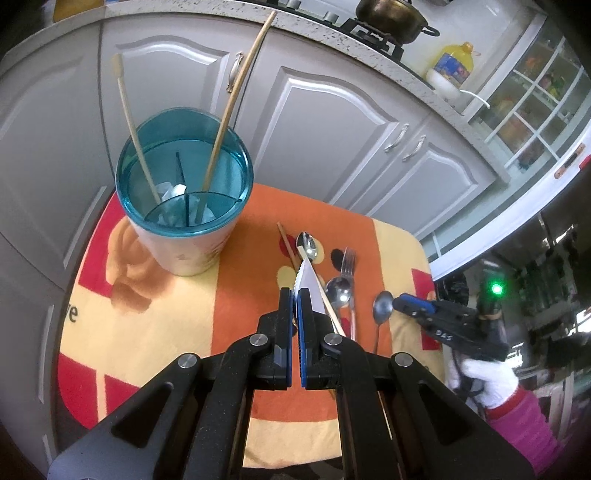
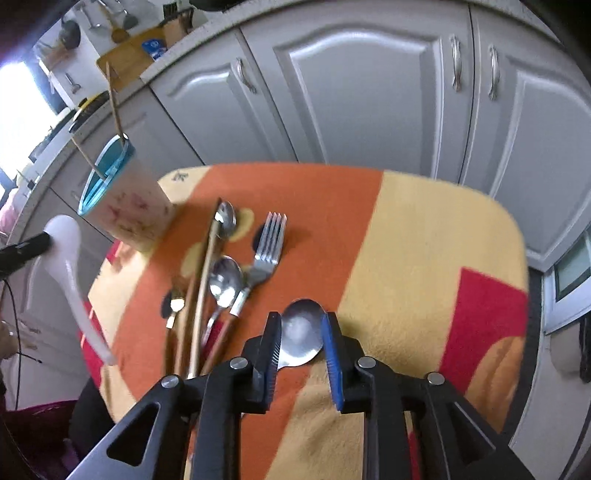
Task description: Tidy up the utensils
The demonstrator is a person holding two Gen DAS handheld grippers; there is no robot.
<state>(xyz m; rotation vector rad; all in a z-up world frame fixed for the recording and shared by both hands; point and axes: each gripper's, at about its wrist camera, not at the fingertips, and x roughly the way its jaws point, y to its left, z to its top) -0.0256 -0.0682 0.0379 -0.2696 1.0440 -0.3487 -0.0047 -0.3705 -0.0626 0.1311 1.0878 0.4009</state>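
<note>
My left gripper is shut on a white plastic spoon, held above the cloth; it also shows in the right wrist view. A blue-rimmed cup with two wooden sticks stands at the back left; it also shows in the right wrist view. My right gripper is open, its jaws either side of a metal spoon's bowl on the cloth. A fork, two more spoons and chopsticks lie left of it.
The utensils lie on an orange, yellow and red cloth covering a small table. Grey cabinet doors stand right behind it. A stove with a pot and an oil bottle are on the counter above.
</note>
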